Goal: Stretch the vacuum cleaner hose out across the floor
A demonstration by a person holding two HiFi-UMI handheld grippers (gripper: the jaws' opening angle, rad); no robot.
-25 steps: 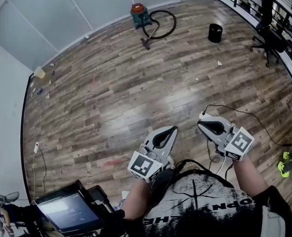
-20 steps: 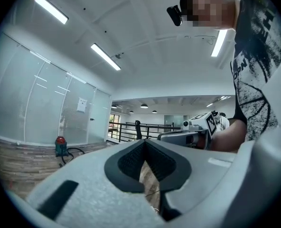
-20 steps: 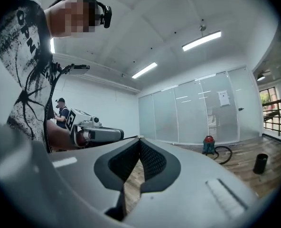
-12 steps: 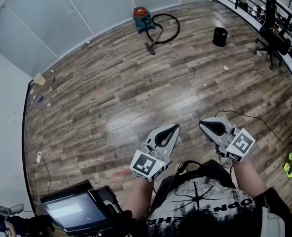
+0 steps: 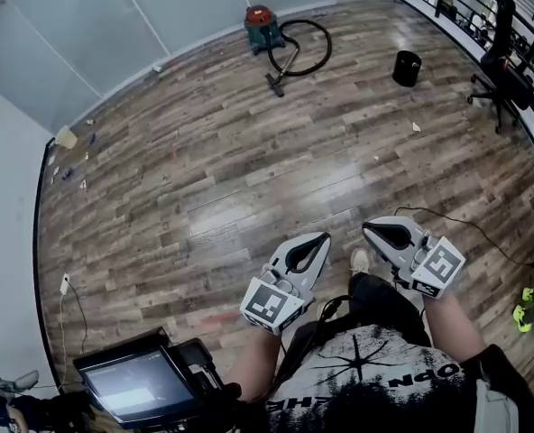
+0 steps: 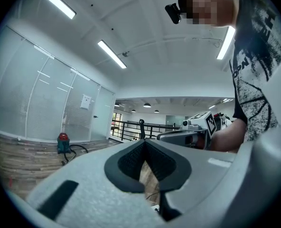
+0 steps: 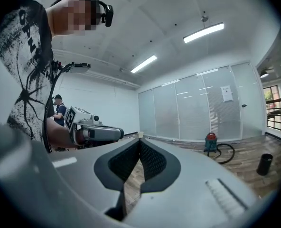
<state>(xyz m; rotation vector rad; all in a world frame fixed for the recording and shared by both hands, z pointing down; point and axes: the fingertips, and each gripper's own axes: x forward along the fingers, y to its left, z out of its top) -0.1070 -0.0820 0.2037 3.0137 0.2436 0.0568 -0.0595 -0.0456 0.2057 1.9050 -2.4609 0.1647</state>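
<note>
Seen from the head camera, looking down on a wooden floor (image 5: 204, 170); at the lower centre of the frame the left claw (image 5: 319, 239) and right claw (image 5: 368, 229) are held side by side, both pointing level, each with its jaws together and nothing between them; the red-topped vacuum cleaner (image 5: 260, 25) stands far off at the top centre, beside a glass wall, its black hose (image 5: 330, 45) curled in a loop on the floor just to its right; a black bin (image 5: 407, 68) sits at the upper right, near an office chair (image 5: 501, 61).
</note>
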